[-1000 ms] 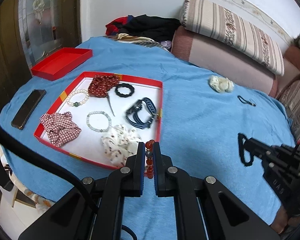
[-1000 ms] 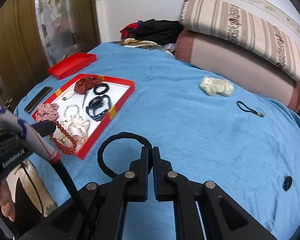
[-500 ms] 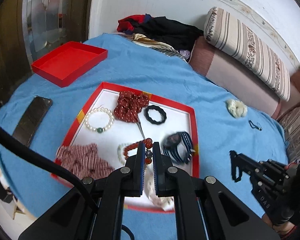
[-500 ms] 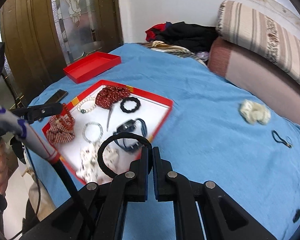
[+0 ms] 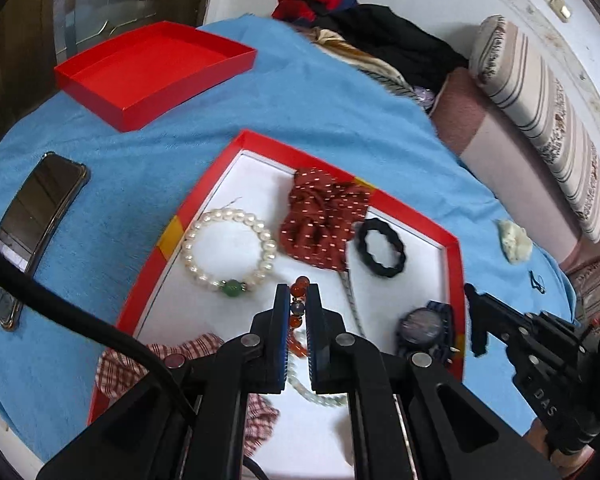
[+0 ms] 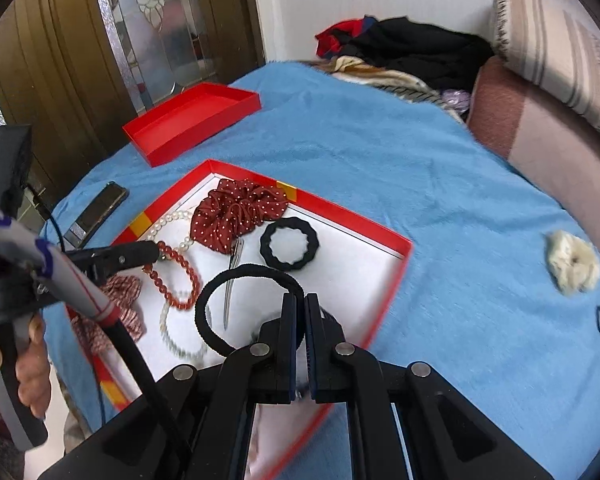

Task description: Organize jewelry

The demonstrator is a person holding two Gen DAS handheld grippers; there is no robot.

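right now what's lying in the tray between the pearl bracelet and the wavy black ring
The dark red dotted scrunchie lies between the pearl bracelet and the wavy black ring in the red tray; the left wrist view shows it clearly.

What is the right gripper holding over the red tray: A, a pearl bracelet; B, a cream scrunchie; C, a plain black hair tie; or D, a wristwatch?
C: in the right wrist view the right gripper is shut on the black hair tie, whose loop hangs over the red tray.
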